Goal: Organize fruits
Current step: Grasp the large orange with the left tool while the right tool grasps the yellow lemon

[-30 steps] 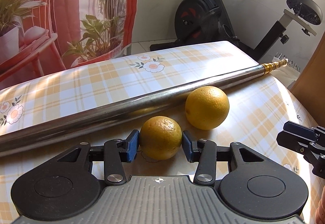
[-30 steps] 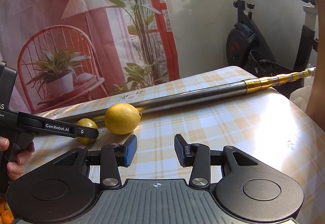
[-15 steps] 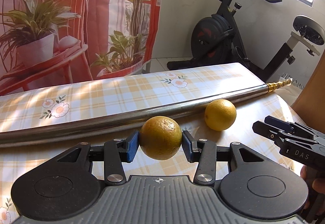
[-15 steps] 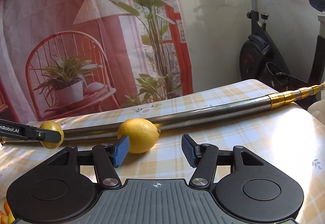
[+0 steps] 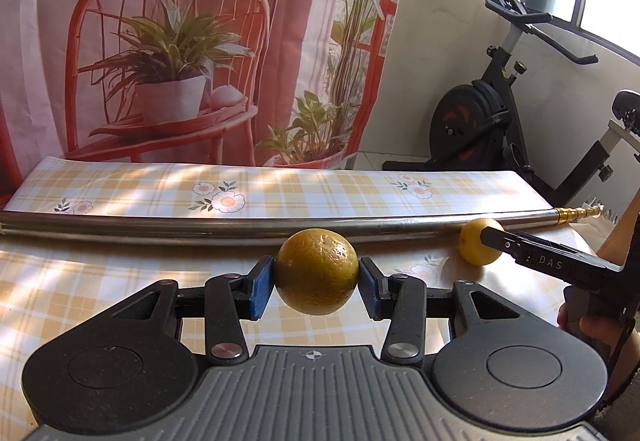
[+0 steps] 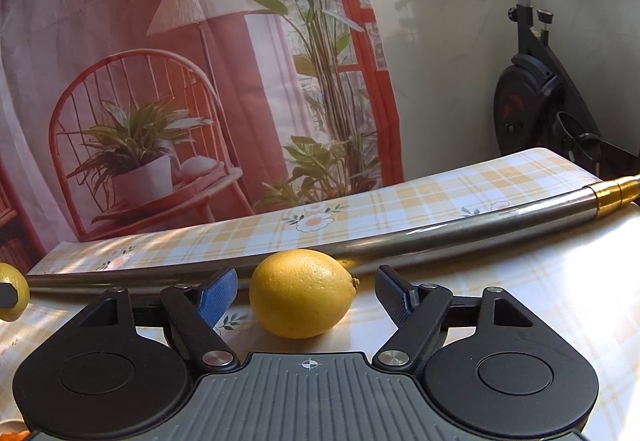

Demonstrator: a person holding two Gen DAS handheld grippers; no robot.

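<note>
The left tongs [image 5: 316, 283] have two black linkage arms, each ending in a blue, finely textured pad [image 5: 260, 287]. Every arm turns on a round silver rivet, and smaller silver screws sit further out along the links. Behind the arms lie two broad black housings with rounded fronts, each bearing a shallow circular recess, and triangular cut-outs pierce the outer links. Between the housings runs a grey ribbed plate with a small white crosshair mark at its front edge. The right tongs [image 6: 307, 295] are built alike, with the same blue pads [image 6: 218, 295], silver rivets and grey ribbed plate. Seen from the left wrist camera, their black side carries the white letters "DAS".
</note>
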